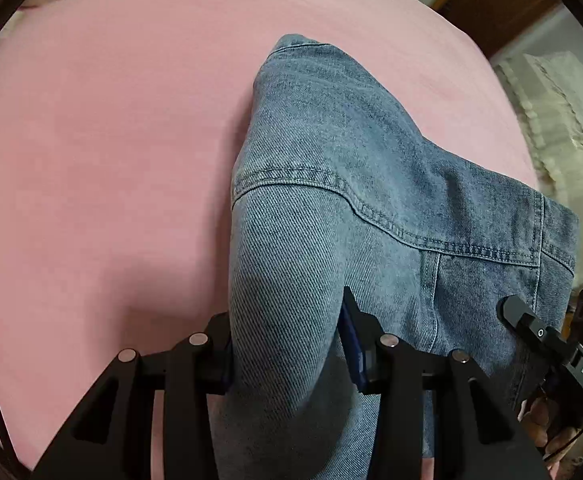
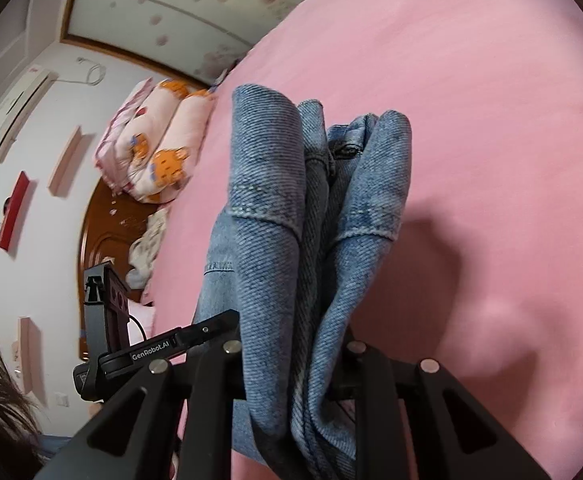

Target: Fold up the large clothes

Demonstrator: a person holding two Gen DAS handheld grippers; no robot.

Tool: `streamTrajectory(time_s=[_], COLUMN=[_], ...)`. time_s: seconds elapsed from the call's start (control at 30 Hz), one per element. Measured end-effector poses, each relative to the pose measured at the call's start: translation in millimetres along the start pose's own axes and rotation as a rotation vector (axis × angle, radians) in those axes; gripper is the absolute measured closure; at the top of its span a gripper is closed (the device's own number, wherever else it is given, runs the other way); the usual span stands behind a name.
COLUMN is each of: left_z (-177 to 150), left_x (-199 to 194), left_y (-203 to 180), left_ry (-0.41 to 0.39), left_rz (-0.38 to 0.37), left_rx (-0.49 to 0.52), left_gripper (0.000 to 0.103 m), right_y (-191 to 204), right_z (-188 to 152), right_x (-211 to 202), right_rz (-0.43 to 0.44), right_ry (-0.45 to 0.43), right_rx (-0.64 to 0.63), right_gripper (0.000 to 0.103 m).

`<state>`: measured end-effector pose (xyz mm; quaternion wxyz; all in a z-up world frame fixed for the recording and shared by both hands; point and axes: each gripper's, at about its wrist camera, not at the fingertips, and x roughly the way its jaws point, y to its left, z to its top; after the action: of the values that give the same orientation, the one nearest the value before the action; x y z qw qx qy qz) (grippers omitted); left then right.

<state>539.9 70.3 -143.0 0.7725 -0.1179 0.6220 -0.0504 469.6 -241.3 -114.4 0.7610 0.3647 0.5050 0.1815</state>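
Item: 1 blue denim garment (image 1: 331, 184), lifted off the pink bed sheet (image 1: 103, 152) near its middle and hanging bunched between 2 grippers. Left gripper (image 1: 287, 344): clamped on a thick rounded fold; right gripper (image 2: 295, 344): pinched tight on several gathered layers (seams visible). Also present: folded quilt (image 2: 151, 148) at the bed's far edge.

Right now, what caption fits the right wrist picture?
Right tool pinching a bunched blue denim garment above the pink bedsheet.
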Motion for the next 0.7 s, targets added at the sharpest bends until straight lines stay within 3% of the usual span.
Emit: streamTrajectory(time_s=[0.27,0.43,0.57,0.7], left_z=[83,151,202,220], left_x=[-62,-69,-52,-17], left_y=[124,182,214,255], left_ry=[-0.144,-0.265,-0.36,-0.416], left_rz=[0.146,0.183,0.212,0.25], left_rx=[-0.002,-0.007,0.034,0.05], left_gripper=[0.062,0.062,0.062,0.061], right_y=[125,187,198,188], right_z=[5,23,43,63], right_x=[134,211,268,330], right_rz=[0.125,0.18,0.215,0.247], right_ry=[0.029,-0.037,-0.109,-0.176], right_rx=[-0.125,-0.215,-0.213,-0.13], right_gripper=[0.086,0.086,0.086,0.086])
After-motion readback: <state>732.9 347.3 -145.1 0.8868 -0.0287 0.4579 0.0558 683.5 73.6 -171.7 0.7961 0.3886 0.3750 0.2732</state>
